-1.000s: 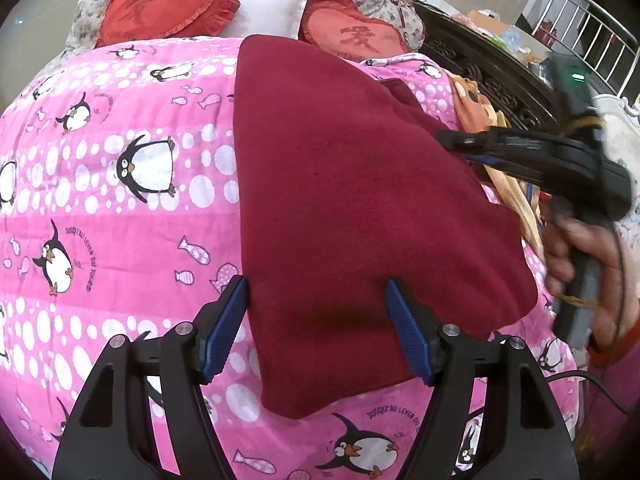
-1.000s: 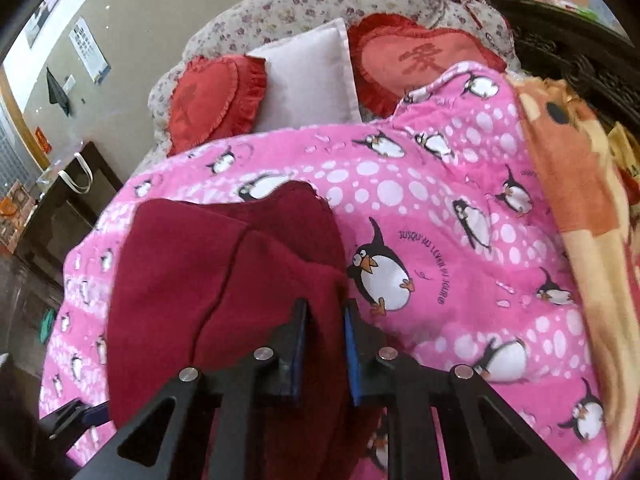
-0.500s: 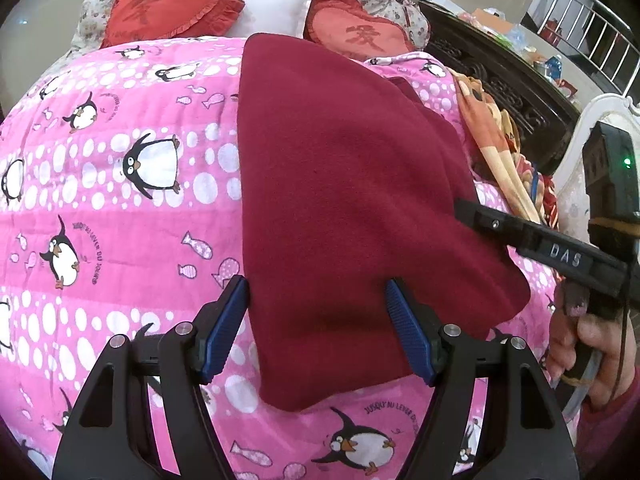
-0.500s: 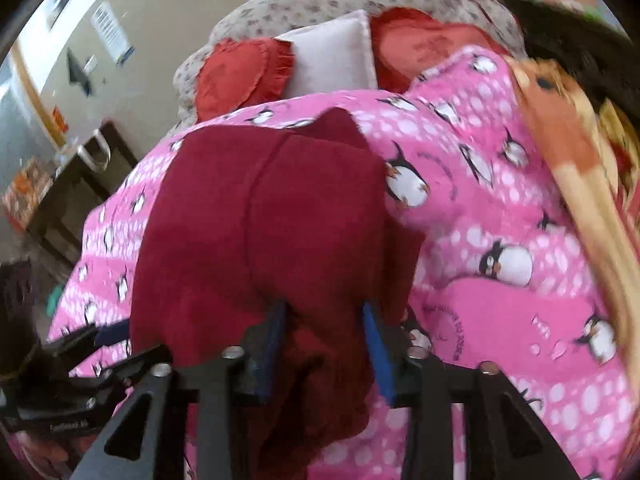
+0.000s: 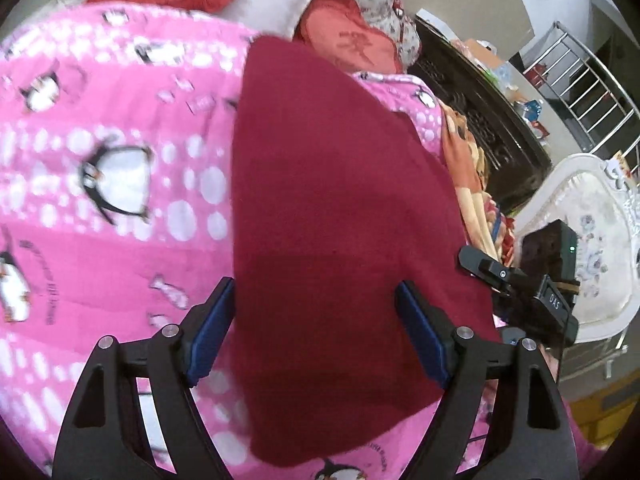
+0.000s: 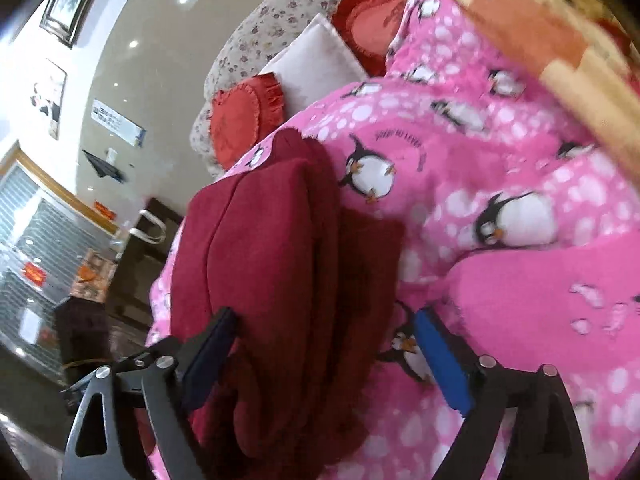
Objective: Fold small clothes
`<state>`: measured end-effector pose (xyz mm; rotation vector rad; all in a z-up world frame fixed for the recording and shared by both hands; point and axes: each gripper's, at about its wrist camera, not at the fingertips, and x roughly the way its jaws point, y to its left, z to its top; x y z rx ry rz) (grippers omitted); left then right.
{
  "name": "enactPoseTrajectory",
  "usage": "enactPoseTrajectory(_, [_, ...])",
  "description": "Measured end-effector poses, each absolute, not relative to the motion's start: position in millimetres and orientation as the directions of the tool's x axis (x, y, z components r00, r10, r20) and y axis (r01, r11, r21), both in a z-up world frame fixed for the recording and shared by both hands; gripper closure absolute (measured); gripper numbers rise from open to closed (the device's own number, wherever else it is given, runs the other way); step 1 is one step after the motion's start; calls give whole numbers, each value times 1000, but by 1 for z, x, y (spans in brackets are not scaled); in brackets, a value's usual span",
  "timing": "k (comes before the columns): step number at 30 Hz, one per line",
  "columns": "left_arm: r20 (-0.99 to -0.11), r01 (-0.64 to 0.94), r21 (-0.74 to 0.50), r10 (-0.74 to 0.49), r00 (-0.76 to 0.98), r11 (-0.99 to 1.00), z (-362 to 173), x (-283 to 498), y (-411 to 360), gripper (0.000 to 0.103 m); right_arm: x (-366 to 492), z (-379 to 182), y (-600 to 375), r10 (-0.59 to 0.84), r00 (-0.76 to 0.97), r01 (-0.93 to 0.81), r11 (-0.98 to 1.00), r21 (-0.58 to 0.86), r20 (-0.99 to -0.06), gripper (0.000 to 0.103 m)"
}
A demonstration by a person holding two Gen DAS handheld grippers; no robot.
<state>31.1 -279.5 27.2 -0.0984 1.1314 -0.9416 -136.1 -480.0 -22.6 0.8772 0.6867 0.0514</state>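
From the left wrist, the left tongs (image 5: 314, 320) are spread wide and hold nothing. The red cloth (image 5: 340, 208) lies flat on the pink quilt (image 5: 112, 248) of the bed, and its long axis runs straight away from these tongs toward the pillows (image 5: 280, 4). The near end of the cloth lies between and under the two blue pads (image 5: 210, 328), but I cannot tell if they touch it. At the right edge of the cloth I see the right tongs (image 5: 500, 276) from the side, just beside the cloth border.

From the right wrist, the right tongs (image 6: 324, 354) are also spread, pinching nothing. Here the cloth (image 6: 272, 248) shows as a thick, layered bundle, so it seems already folded at least once. Its near end lies between the pads, more to the left pad (image 6: 212, 350); the right pad (image 6: 440, 364) stands over the bare quilt (image 6: 500, 300).

I judge both tongs are equally near to the near end, so a next fold along the long axis, toward the pillows, could begin from either.
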Motion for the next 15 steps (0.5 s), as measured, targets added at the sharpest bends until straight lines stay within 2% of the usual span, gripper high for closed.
enactPoseTrajectory(2, [-719,581,-534,-692,71,614,19,35,-286,18,-131,-24,-478,314,791,220,656,722,-526,7])
enactPoseTrajectory(6, [-705,565,-564,-707,49,602,11,37,-295,16,-115,-25,-466,322,757,216,699,682,-569,9])
enactPoseTrajectory(8, [-713,584,-545,-699,57,602,13,34,-300,19,-113,-19,-461,349,759,180,700,692,-550,44])
enactPoseTrajectory(11, [-707,591,-545,-705,58,595,25,28,-293,35,-116,-1,-449,308,753,190,744,641,-581,58])
enactPoseTrajectory(13, [-695,592,-558,-718,51,582,35,25,-285,41,-122,14,-441,305,756,187,749,636,-580,60])
enactPoseTrajectory(15, [-684,591,-570,-728,42,570,52,16,-270,41,-129,27,-434,322,763,167,739,652,-561,60])
